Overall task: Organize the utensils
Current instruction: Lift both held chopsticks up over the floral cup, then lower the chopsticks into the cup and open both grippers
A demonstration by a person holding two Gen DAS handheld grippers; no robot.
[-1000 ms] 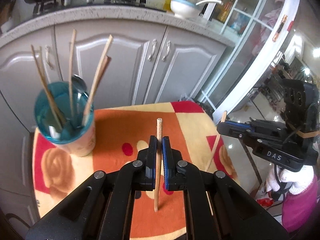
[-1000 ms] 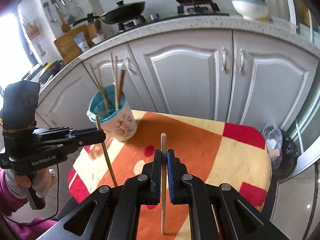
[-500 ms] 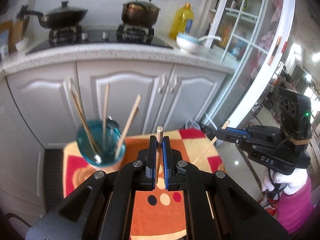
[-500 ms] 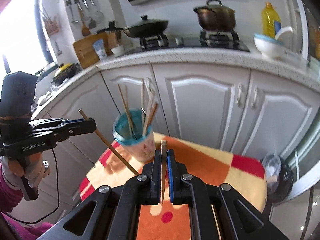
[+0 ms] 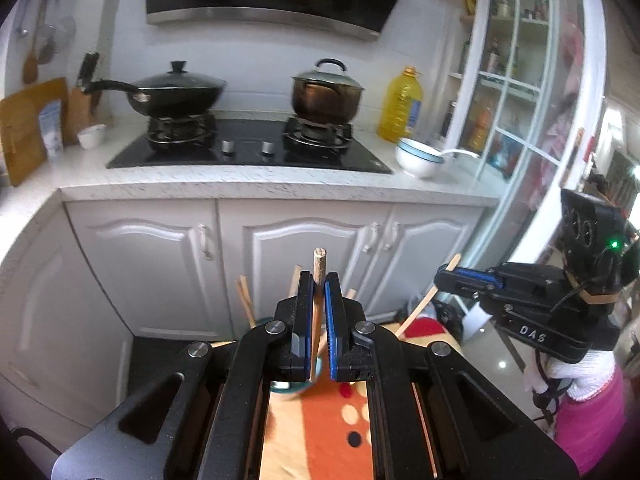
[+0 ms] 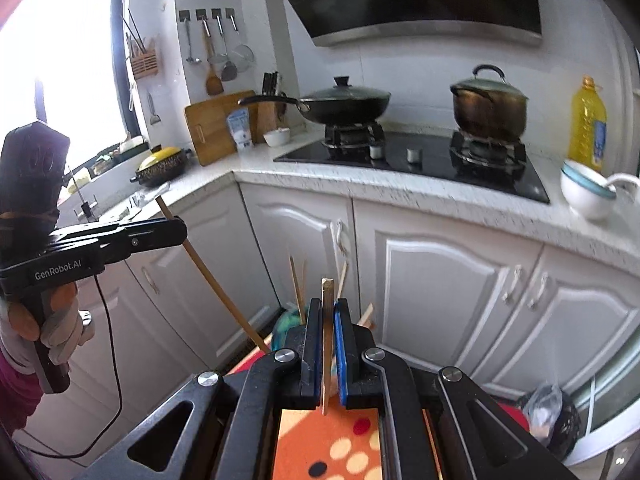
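A wooden chopstick (image 5: 319,280) is clamped upright between the narrow fingers of the left gripper (image 5: 319,280), its blunt top projecting above the blue pads. In the right wrist view the same gripper (image 6: 176,230) is seen at 9 o'clock, with its chopstick (image 6: 212,276) slanting down toward the table. A second chopstick (image 6: 327,320) is pinched between the fingers of the right gripper (image 6: 328,308), its squared tip standing clear above them. From the left wrist view that gripper (image 5: 444,278) is found at 3 o'clock, its chopstick (image 5: 426,300) angled down to the left. A teal cup (image 6: 286,326) holding several more chopsticks (image 6: 297,282) is largely hidden behind the fingers; only its rim and the stick tops are seen. The cup is set on a table covered by an orange patterned cloth (image 6: 336,440). At 12 o'clock a wok (image 5: 172,94) and a lidded pot (image 5: 326,96) are set on the stove, with a yellow oil bottle (image 5: 402,104) and a white bowl (image 5: 416,158) beside them on the counter.
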